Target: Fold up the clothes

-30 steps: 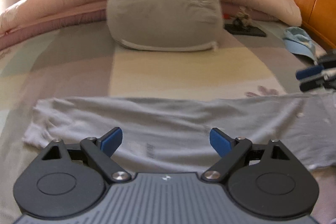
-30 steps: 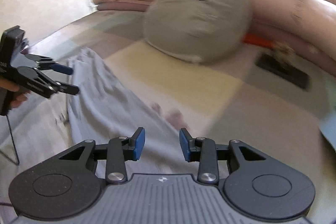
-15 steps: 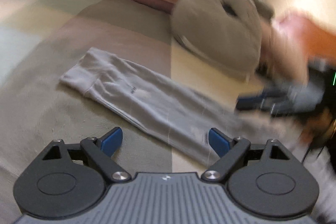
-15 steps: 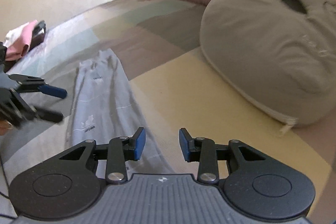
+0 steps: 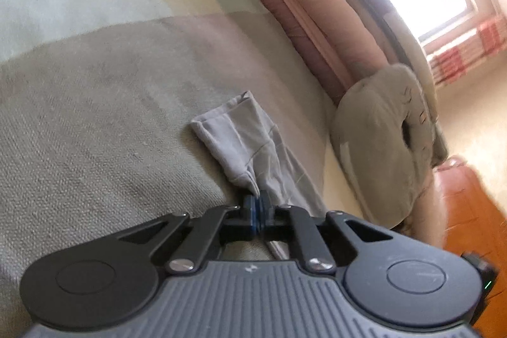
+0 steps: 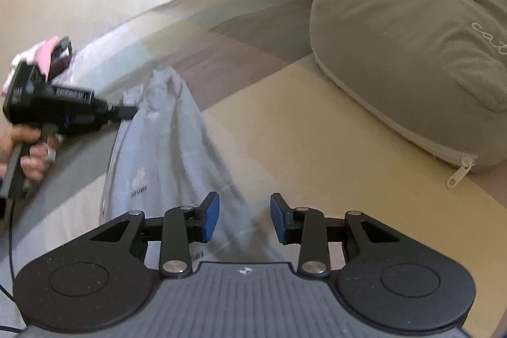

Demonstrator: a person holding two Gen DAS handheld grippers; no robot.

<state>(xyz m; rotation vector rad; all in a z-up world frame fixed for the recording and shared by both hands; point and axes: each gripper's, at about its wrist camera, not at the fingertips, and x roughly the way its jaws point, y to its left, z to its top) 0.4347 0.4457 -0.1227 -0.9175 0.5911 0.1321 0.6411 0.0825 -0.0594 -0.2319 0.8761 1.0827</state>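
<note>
Left tool closing on the grey trousers on the bed, right tool parted above them

At the left of the right wrist view, a hand (image 6: pixel 28 148) holds the left tool (image 5: pixel 257 205), whose jaws are closing, its blue pads pinching a corner of the folded grey trousers (image 5: pixel 250 144) that lie lengthwise on the patchwork bedspread (image 5: pixel 95 122); further right the right tool (image 6: pixel 244 219) hovers over the other end of the trousers, jaws narrowly parted and gripping nothing, cloth showing between them; the grey cat cushion (image 6: pixel 412 37) sits at far right
</note>
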